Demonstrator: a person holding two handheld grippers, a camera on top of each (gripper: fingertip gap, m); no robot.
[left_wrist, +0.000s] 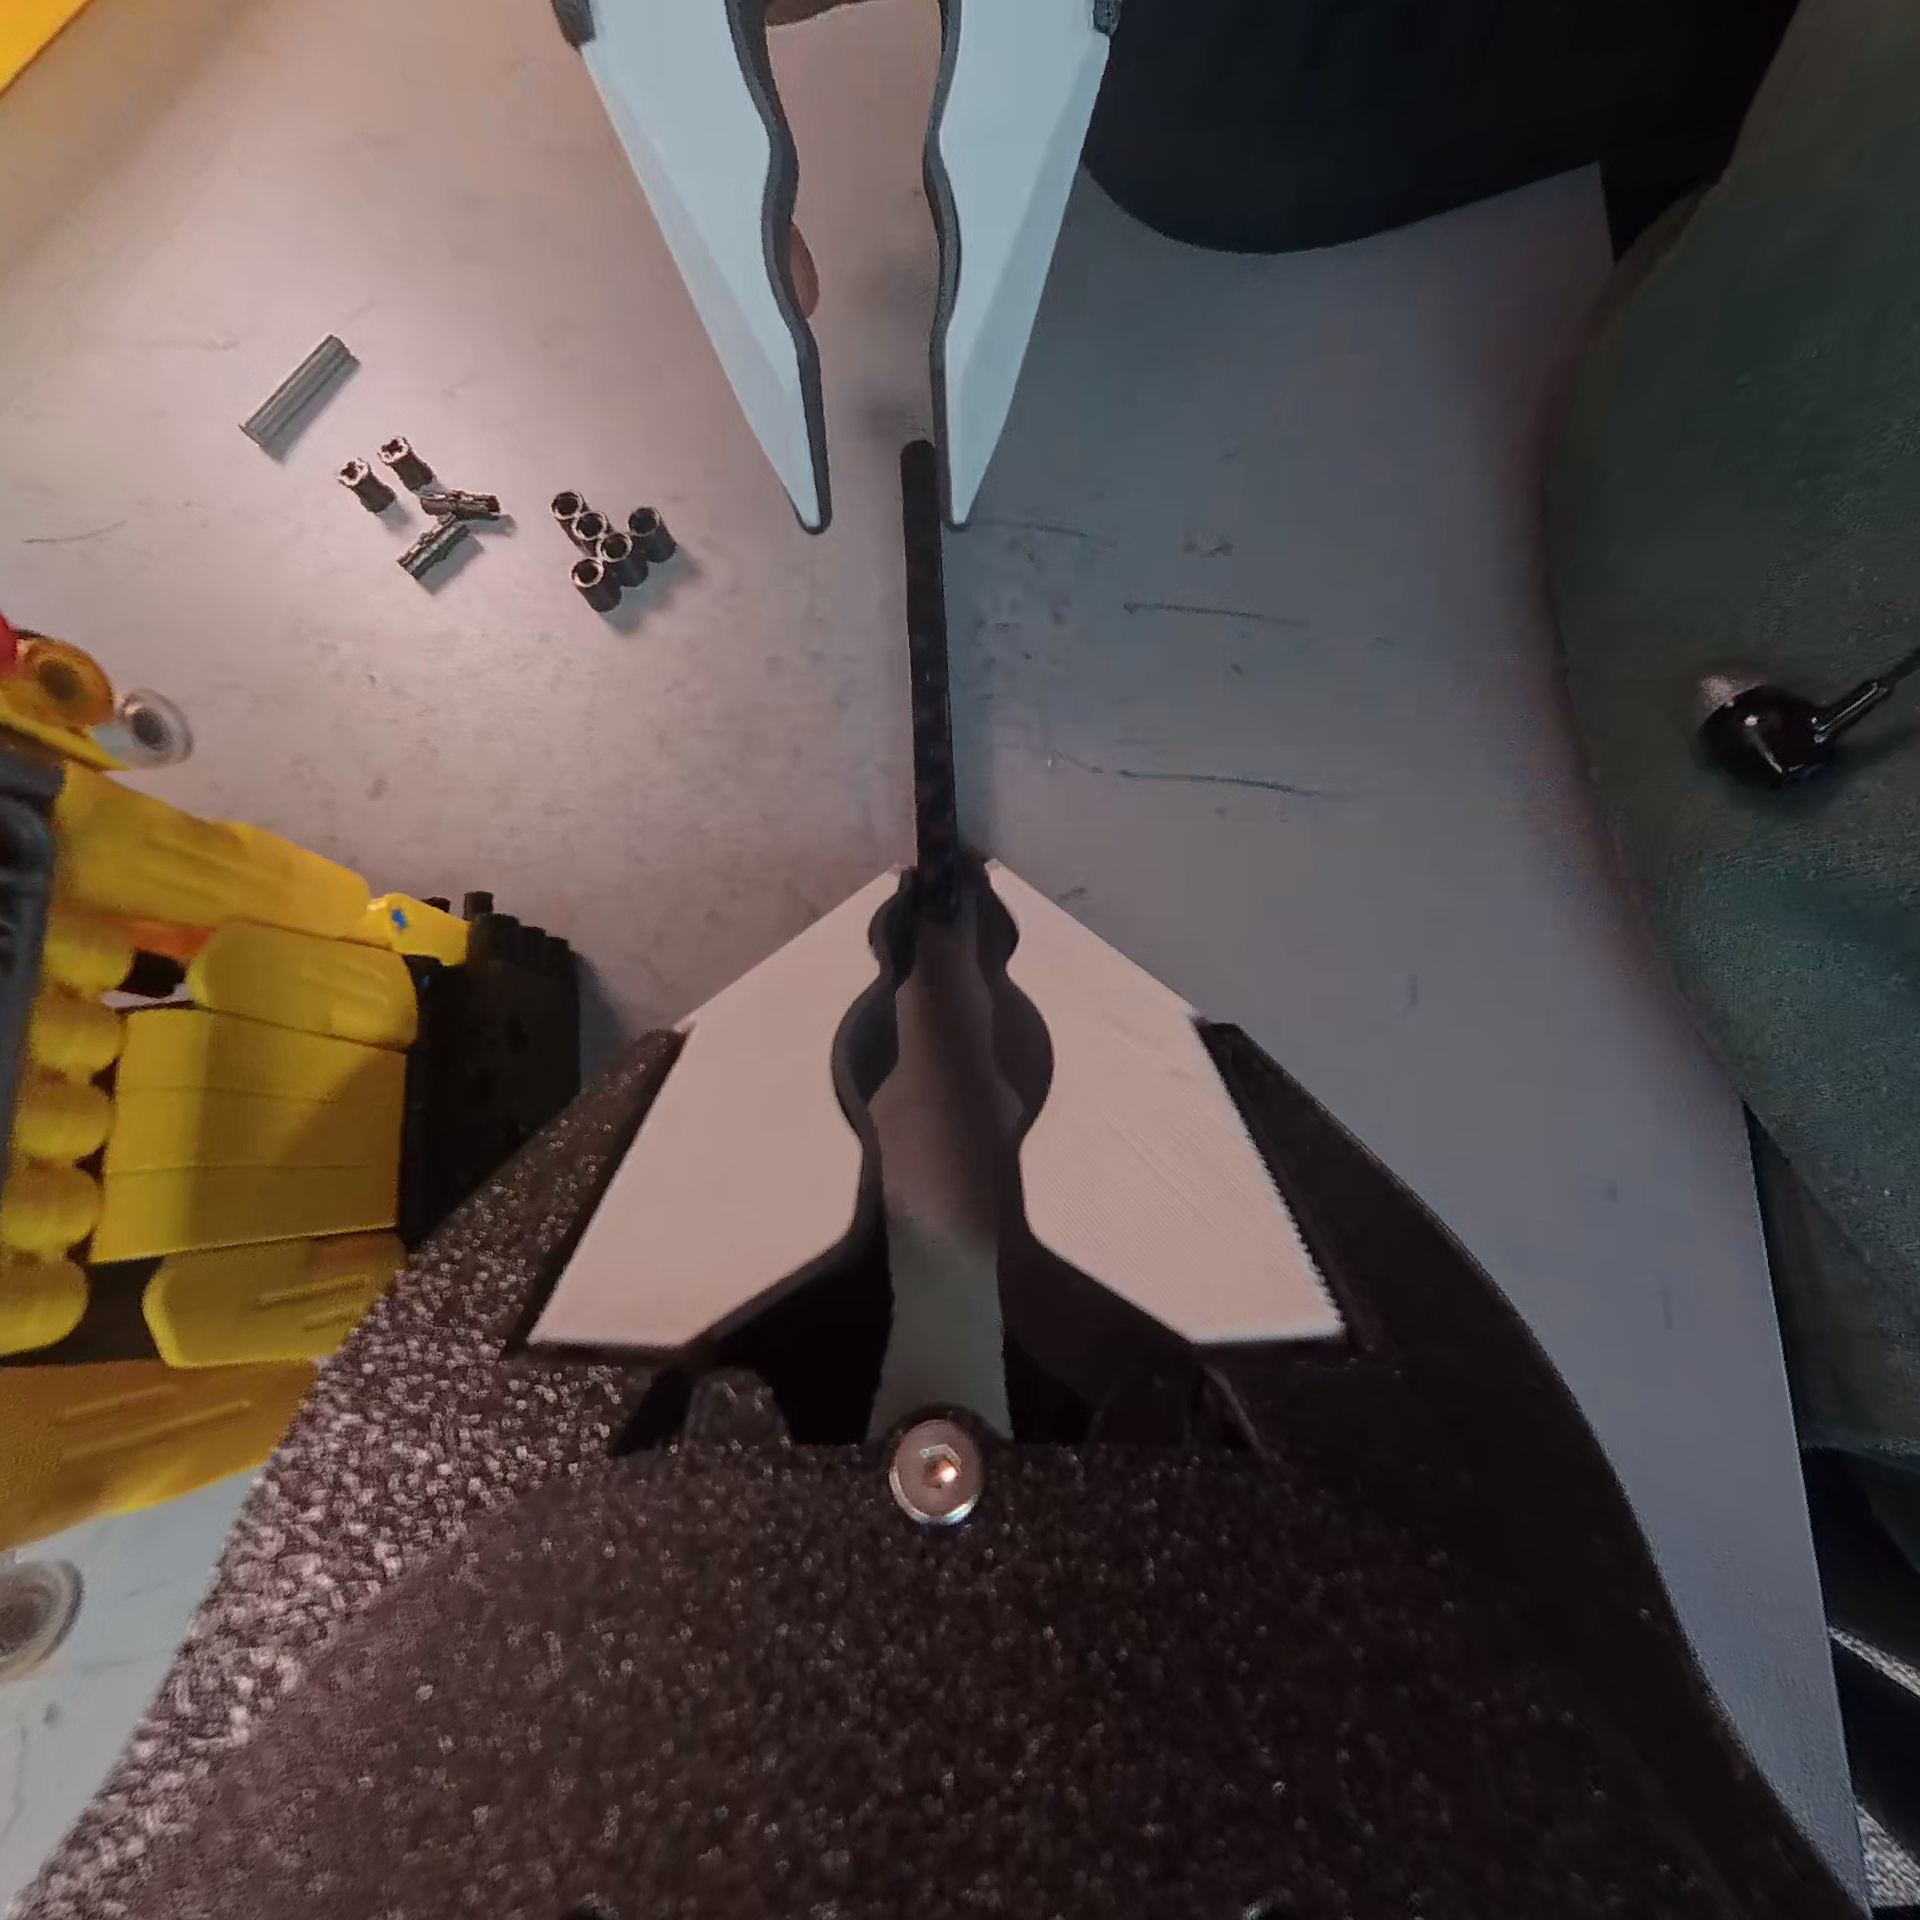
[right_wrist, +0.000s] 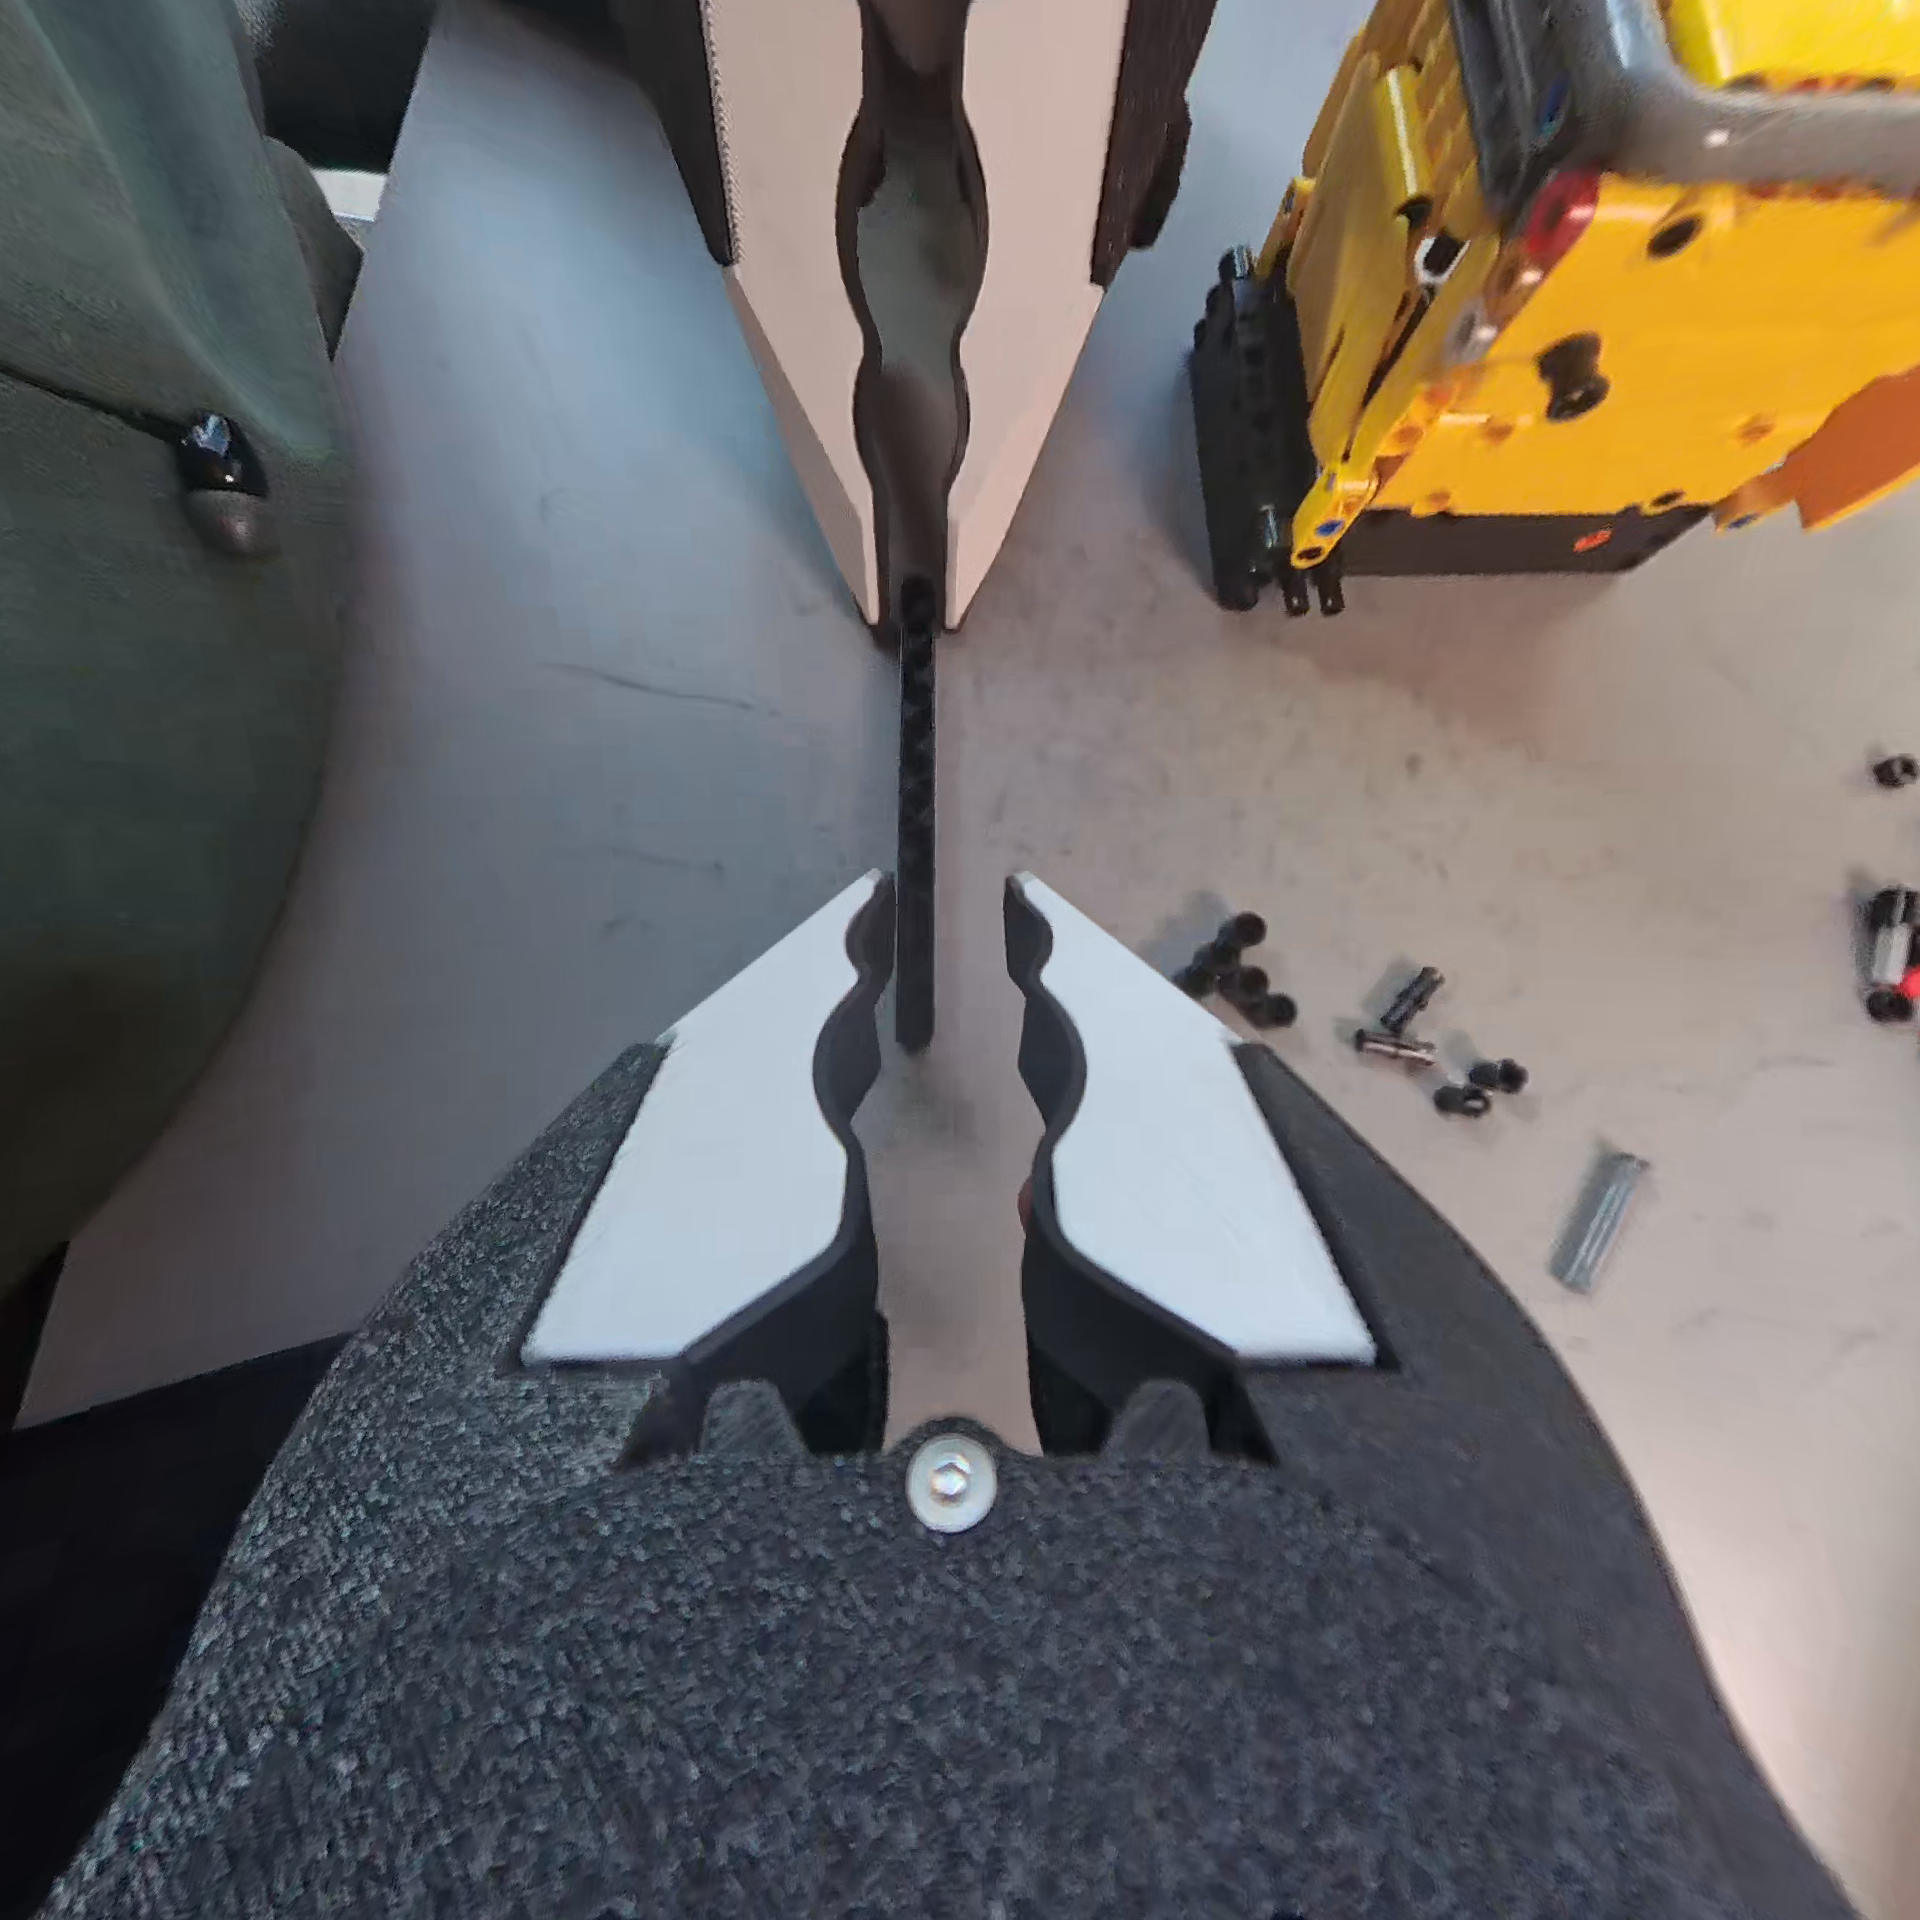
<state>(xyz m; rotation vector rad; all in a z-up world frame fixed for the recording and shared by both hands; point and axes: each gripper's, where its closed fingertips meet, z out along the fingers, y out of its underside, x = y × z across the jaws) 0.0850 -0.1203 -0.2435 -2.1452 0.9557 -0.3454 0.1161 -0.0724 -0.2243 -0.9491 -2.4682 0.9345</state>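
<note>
A thin black rod (left_wrist: 930, 675) is held level above the grey table (left_wrist: 1299, 935). My left gripper (left_wrist: 940, 873) is shut on one end of it. My right gripper (left_wrist: 885, 517) faces it from the far side, open, with the rod's free end between its fingertips, close to one finger. In the right wrist view, the rod (right_wrist: 916, 769) runs from the shut left gripper (right_wrist: 914, 621) into the gap of my open right gripper (right_wrist: 948, 883), nearer its left finger (right_wrist: 748, 1122).
A yellow and black toy vehicle (left_wrist: 208, 1091) (right_wrist: 1558, 312) stands on the table. Small black bushes (left_wrist: 613, 545) (right_wrist: 1242, 971), pins (left_wrist: 436, 509) (right_wrist: 1403, 1023) and a grey axle (left_wrist: 299, 395) (right_wrist: 1600, 1221) lie loose. A person's green garment (left_wrist: 1766, 520) (right_wrist: 135, 623) borders the table edge. My right fingertips sit around 7 cm from my left ones.
</note>
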